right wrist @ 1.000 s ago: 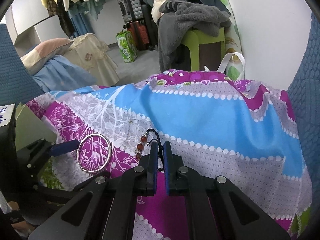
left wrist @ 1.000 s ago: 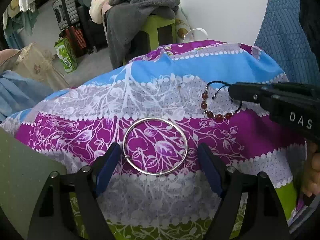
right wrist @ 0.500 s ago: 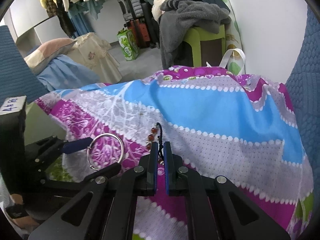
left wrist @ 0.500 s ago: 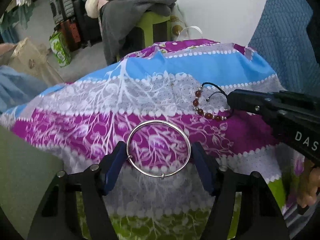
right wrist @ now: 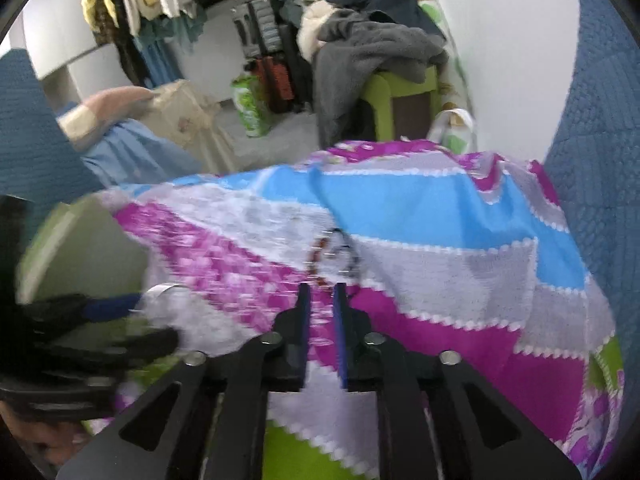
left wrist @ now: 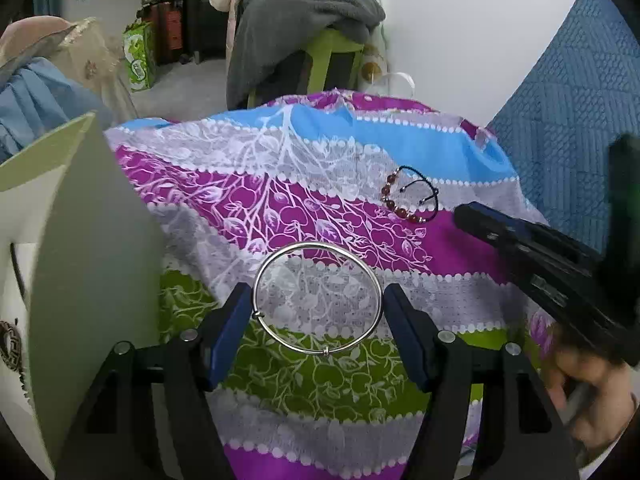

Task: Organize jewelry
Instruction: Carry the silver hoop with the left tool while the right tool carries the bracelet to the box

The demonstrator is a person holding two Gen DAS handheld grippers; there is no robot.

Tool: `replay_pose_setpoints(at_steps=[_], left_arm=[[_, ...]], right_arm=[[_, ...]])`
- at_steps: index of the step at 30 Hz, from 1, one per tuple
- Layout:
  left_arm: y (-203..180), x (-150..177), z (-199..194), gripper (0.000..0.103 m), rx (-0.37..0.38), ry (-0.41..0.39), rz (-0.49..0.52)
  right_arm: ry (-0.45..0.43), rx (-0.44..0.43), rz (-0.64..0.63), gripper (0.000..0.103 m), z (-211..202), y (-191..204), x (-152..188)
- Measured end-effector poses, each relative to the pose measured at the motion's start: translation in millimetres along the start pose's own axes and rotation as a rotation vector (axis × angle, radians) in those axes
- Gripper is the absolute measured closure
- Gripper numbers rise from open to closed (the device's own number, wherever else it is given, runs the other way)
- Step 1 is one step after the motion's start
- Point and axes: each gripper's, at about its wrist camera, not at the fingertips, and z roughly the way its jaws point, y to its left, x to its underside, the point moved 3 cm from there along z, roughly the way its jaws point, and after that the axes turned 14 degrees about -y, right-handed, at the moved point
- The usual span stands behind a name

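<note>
Silver bangle [left wrist: 316,299] sits across the left gripper [left wrist: 316,312], blue pads [left wrist: 230,322] pressing its rim on both sides, so we read that as gripped, held above the patterned cloth [left wrist: 280,184] and just right of the pale green box wall [left wrist: 92,248]. Beaded bracelet [left wrist: 408,196] lies flat on the purple band, free, ahead of the right gripper [right wrist: 320,300], whose jaws show a narrow gap with nothing between them. Risks from here: the bangle is thin, round and held only at two rim points, so it could pivot or pop out if we tilt or bump the box wall on the way in. The bracelet's loose black cord could snag a fingertip on the next approach. Versus a second ago: right jaws were clamped on the bracelet cord and have just been opening, bracelet now released; the left jaws have closed in slightly on the bangle, and the box is now close on the left.
</note>
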Motion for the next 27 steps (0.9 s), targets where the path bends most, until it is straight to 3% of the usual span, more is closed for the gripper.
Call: replay_pose_setpoints(at_steps=[5, 11, 12, 13, 16, 27], left_arm=[[-0.4, -1.2, -7.7, 0.035, 0.002, -0.006, -0.006], [3.1, -5.9, -12.0, 0.035, 0.0, -0.015, -0.014], [4.3, -6.9, -12.8, 0.035, -0.001, -0.016, -0.017], [4.6, -8.1, -13.6, 0.035, 0.006, -0.016, -0.022], [2.4, -12.6, -17.1, 0.035, 0.006, -0.028, -0.014], [0.6, -28.4, -50.5, 0.035, 0.034, -0.069, -0.017]], right_arm=[[-0.004, -0.012, 0.028, 0.086, 20.9, -14.1, -7.1], [0.012, -0.037, -0.003, 0.085, 40.8, -4.1, -10.2], [0.019, -0.026, -0.013, 0.086, 42.2, -3.4, -8.6], [0.028, -0.017, -0.021, 0.094, 44.4, -2.0, -7.6], [0.056, 0.023, -0.041, 0.099, 47.9, 0.5, -4.6], [-0.05, 0.005, 0.025, 0.1, -14.5, 10.8, -34.3]])
